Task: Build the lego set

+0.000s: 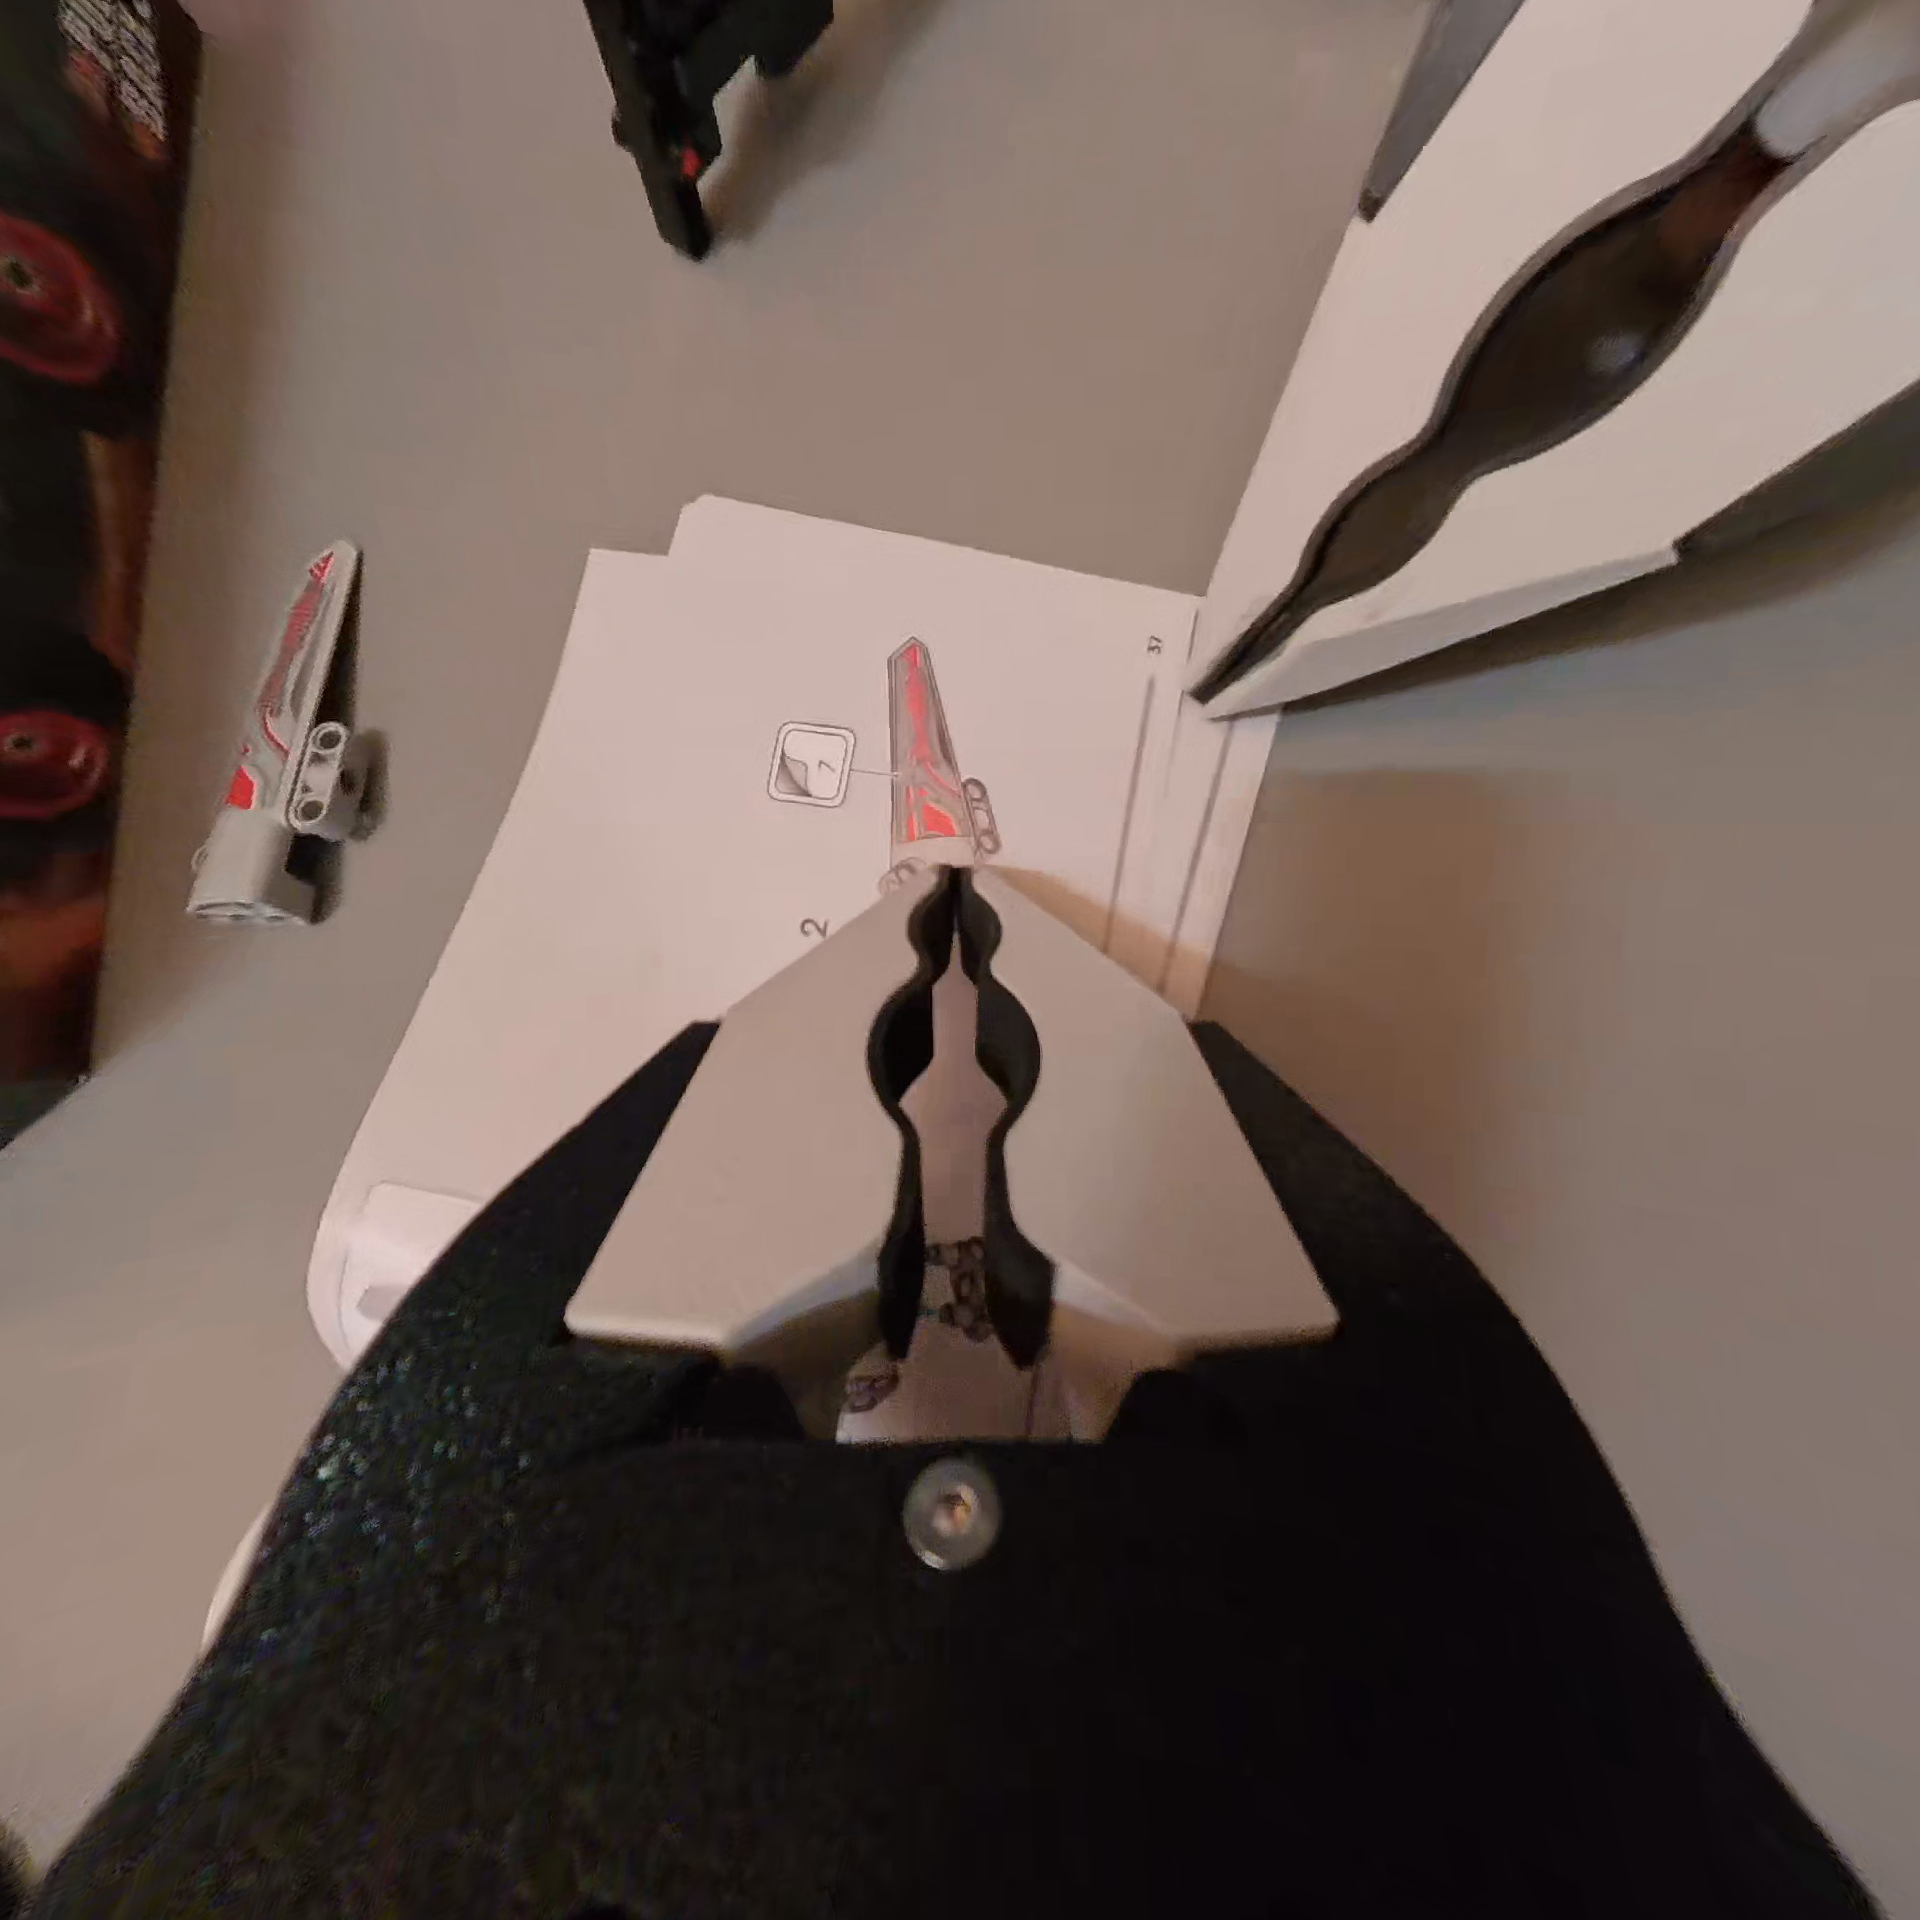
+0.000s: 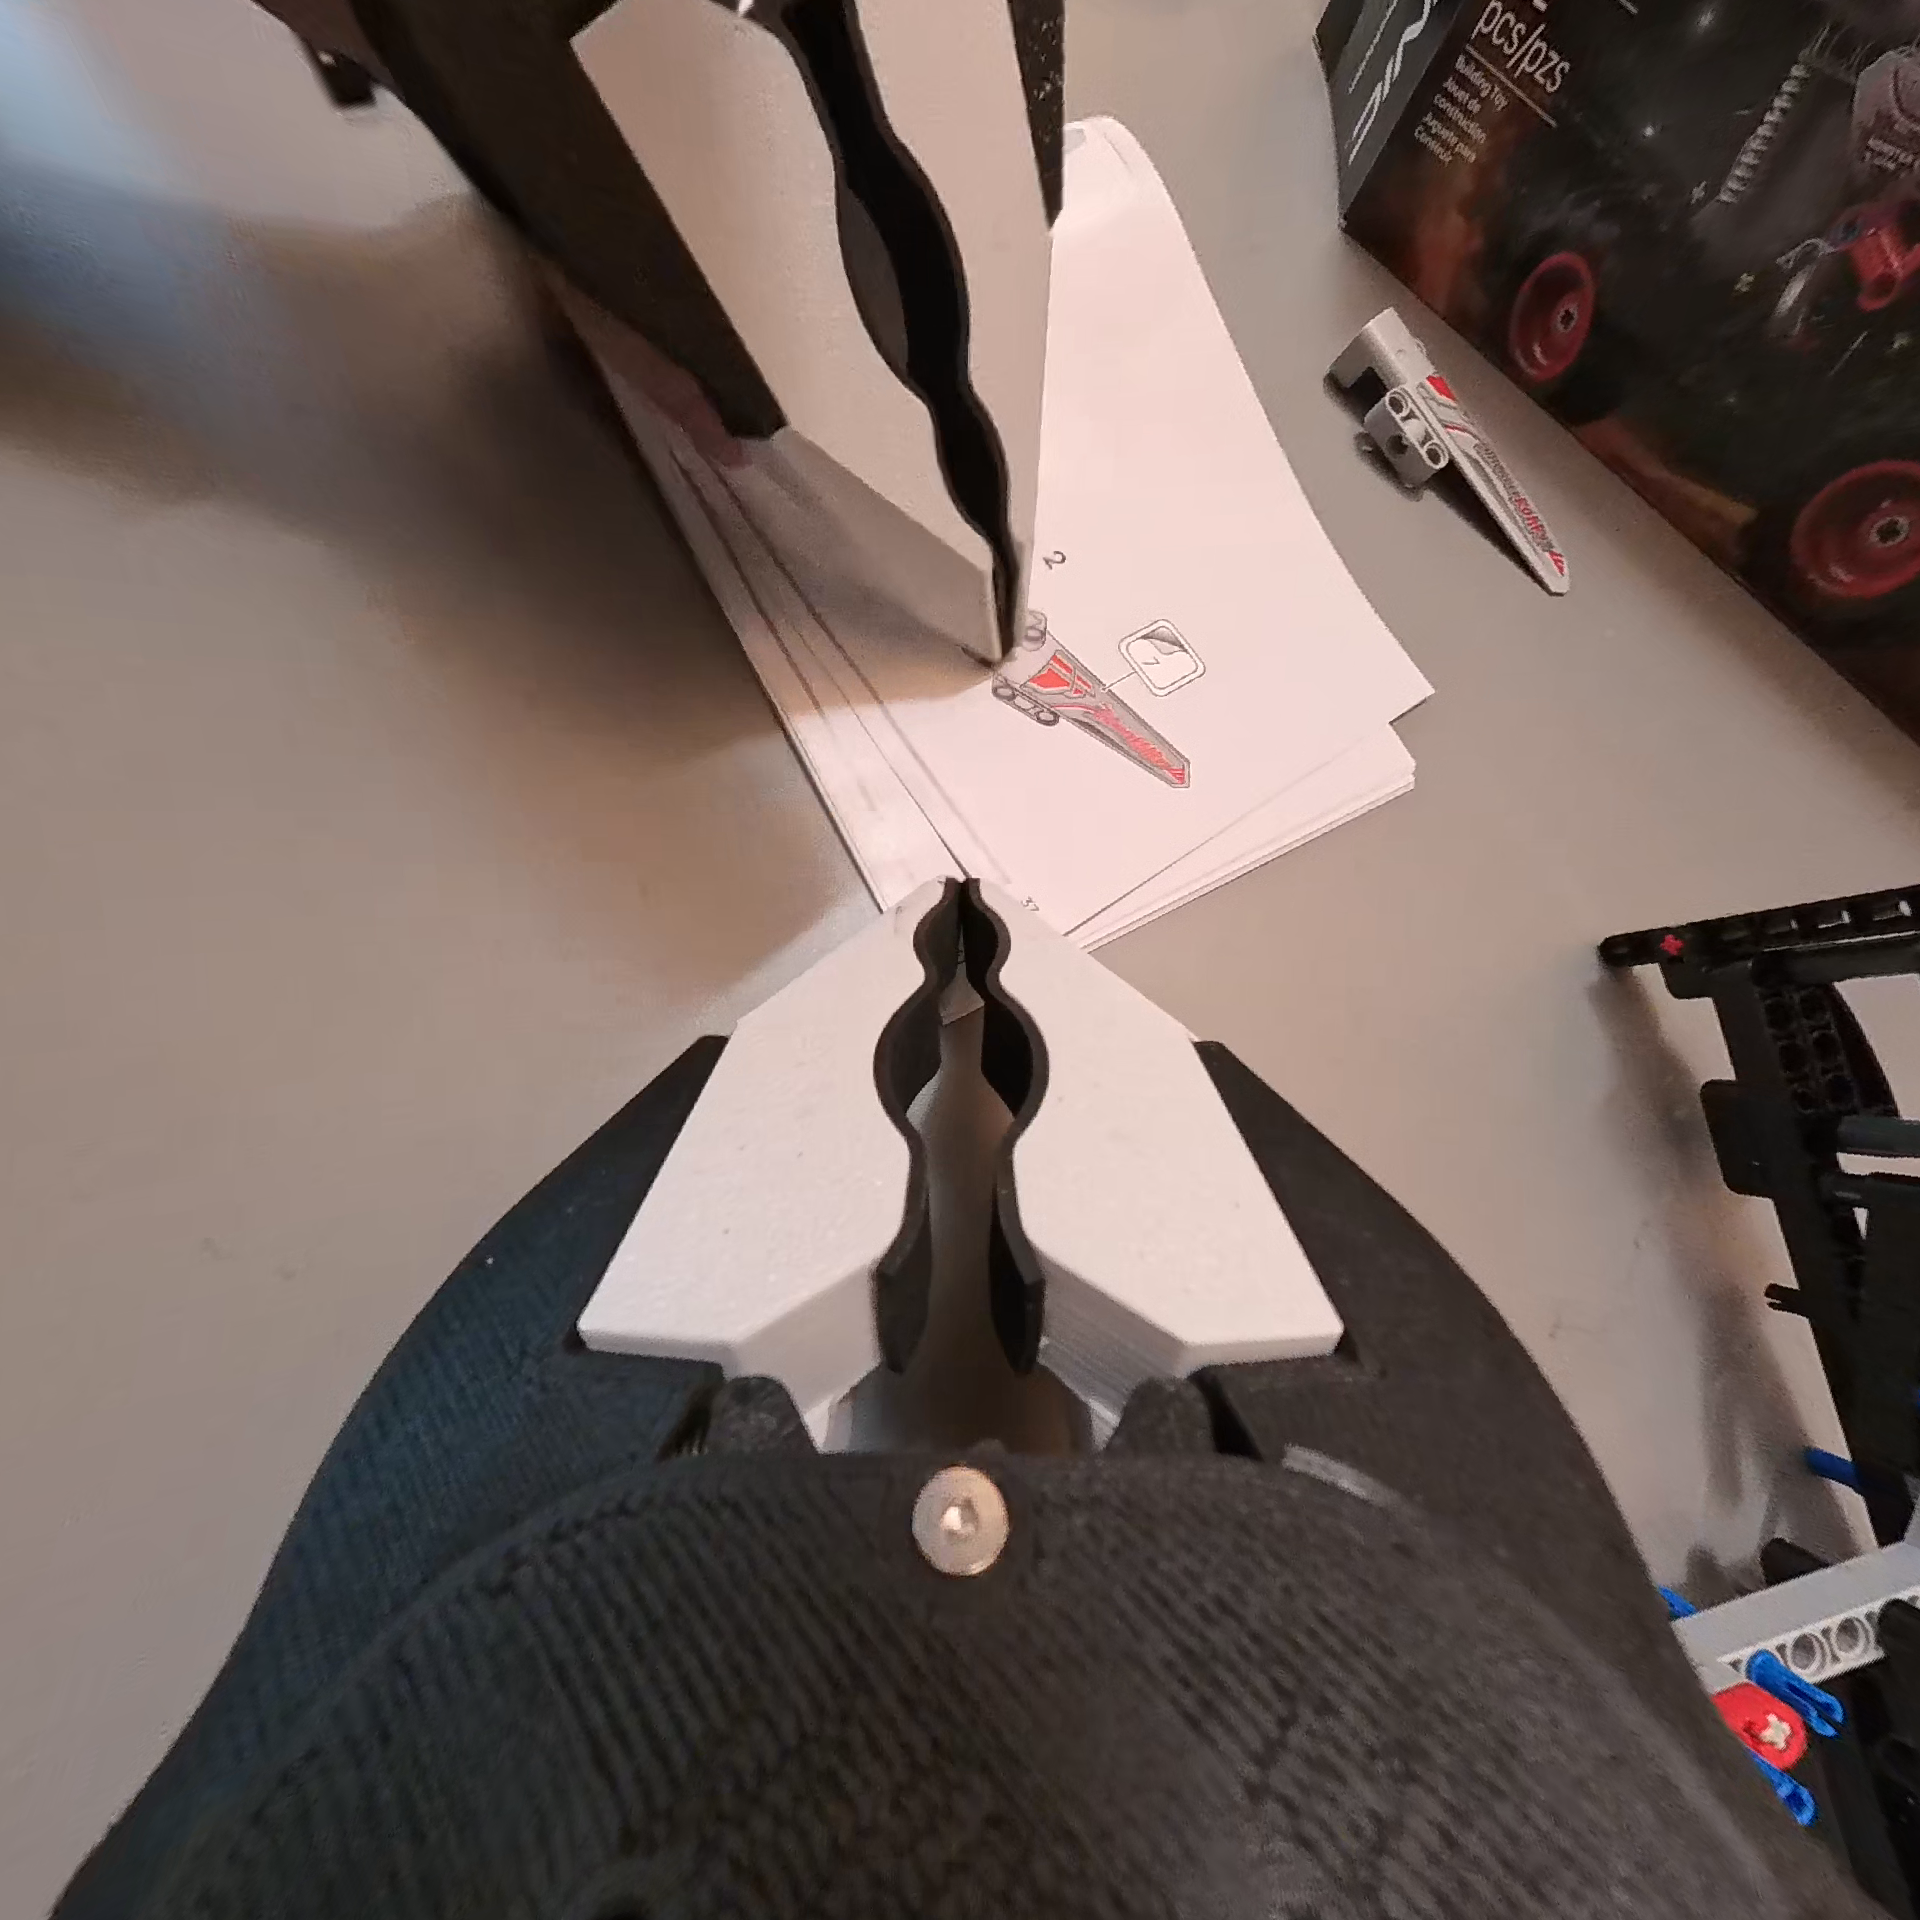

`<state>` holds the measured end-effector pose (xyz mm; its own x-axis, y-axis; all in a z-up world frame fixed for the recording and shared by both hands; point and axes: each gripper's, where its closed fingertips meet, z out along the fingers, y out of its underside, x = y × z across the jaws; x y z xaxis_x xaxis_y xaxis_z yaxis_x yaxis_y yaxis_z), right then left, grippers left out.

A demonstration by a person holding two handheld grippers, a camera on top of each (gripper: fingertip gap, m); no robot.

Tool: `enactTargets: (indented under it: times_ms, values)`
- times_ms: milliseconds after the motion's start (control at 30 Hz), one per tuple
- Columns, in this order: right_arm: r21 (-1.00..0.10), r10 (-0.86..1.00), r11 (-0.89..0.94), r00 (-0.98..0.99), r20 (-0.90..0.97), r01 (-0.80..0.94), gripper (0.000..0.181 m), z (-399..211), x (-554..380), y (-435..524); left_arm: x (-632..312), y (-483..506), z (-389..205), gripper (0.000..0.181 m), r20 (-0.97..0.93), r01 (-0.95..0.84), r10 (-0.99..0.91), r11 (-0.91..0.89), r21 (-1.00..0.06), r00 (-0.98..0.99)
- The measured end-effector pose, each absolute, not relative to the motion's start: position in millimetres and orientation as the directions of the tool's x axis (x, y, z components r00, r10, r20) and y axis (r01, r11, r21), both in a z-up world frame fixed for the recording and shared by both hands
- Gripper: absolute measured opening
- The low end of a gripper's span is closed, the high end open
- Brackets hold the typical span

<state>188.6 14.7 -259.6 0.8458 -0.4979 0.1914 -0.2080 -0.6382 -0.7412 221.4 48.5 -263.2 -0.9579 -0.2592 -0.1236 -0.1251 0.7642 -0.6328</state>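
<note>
The open instruction booklet [image 1: 675,727] lies on the grey table, showing a drawing of a grey and red panel. My left gripper [image 1: 954,878] is shut, with its tips resting on the page beside that drawing; it also shows in the right wrist view [image 2: 1001,646]. My right gripper [image 2: 962,891] is shut, with its tips at the booklet's [image 2: 1195,447] near edge; the left wrist view shows it [image 1: 1214,684] touching that edge. I cannot tell if it pinches a page. The grey panel piece with a red sticker [image 1: 286,738] [image 2: 1455,447] lies apart on the table.
The dark set box [image 1: 62,520] [image 2: 1683,260] lies past the panel piece. A black partly built chassis [image 2: 1808,1143] with grey, blue and red parts stands right of my right gripper; a black assembly [image 1: 675,114] shows at the top of the left wrist view. The grippers' ends are close to 5 centimetres from one another.
</note>
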Motion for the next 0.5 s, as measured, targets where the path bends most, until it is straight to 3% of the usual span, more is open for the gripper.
enactTargets:
  times_ms: [267,333,400,500]
  values:
    - [-0.748,-0.513,-0.617,0.846,0.147,-0.244,0.0,-259.2,189.0,14.6,224.4,49.8,-262.2,0.001,-0.115,-0.151,-0.292,0.746,-0.648,-0.95]
    - [-0.748,-0.524,-0.613,0.839,0.144,-0.255,0.0,-259.3,189.1,14.6,226.3,50.4,-260.3,0.014,-0.157,-0.118,-0.277,0.762,-0.636,-0.948]
    - [-0.746,-0.526,-0.617,0.836,0.157,-0.248,0.0,-259.2,189.0,14.6,213.2,44.2,-257.8,0.04,-0.154,-0.047,-0.189,0.765,-0.642,-0.97]
    - [-0.744,-0.518,-0.625,0.838,0.171,-0.234,0.0,-259.3,189.2,14.9,208.2,38.5,-258.6,0.043,-0.149,-0.037,-0.175,0.758,-0.651,-0.973]
